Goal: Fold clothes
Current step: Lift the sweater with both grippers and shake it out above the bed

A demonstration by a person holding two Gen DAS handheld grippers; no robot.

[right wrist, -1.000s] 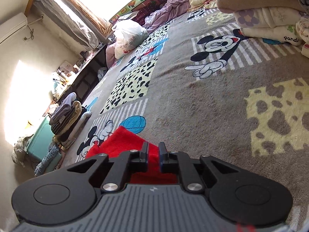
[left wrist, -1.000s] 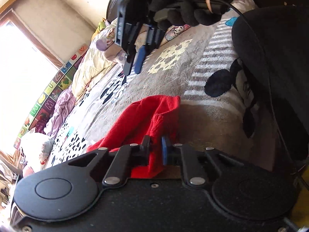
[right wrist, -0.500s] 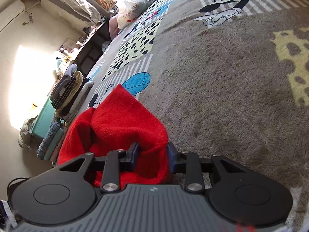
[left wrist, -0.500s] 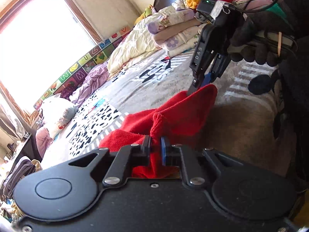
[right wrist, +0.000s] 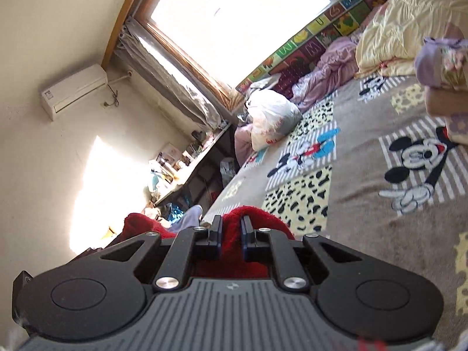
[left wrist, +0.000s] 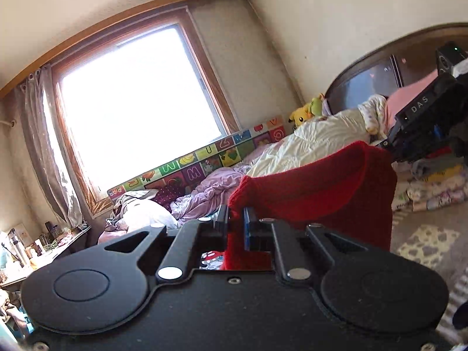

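Note:
A red knitted garment [left wrist: 327, 193] hangs in the air above the bed, stretched between both grippers. My left gripper [left wrist: 236, 219] is shut on one edge of it, with red cloth pinched between the fingers. In the left wrist view the right gripper [left wrist: 389, 150] holds the garment's far upper corner at the right. In the right wrist view my right gripper [right wrist: 231, 228] is shut on a thick fold of the red garment [right wrist: 257, 216], which bunches over and behind the fingers.
A grey cartoon-print blanket [right wrist: 380, 204] covers the bed. Cream and lilac quilts [left wrist: 316, 140] lie piled along the window side, a white bag [right wrist: 272, 122] near the corner. Folded bedding [left wrist: 433, 190] is stacked by the dark headboard [left wrist: 365, 70]. A cluttered desk [right wrist: 187, 172] stands beside the bed.
Both grippers have risen and tilted up, lifting the red garment off the blanket. The right gripper, open around the cloth half a second ago, has shut on it.

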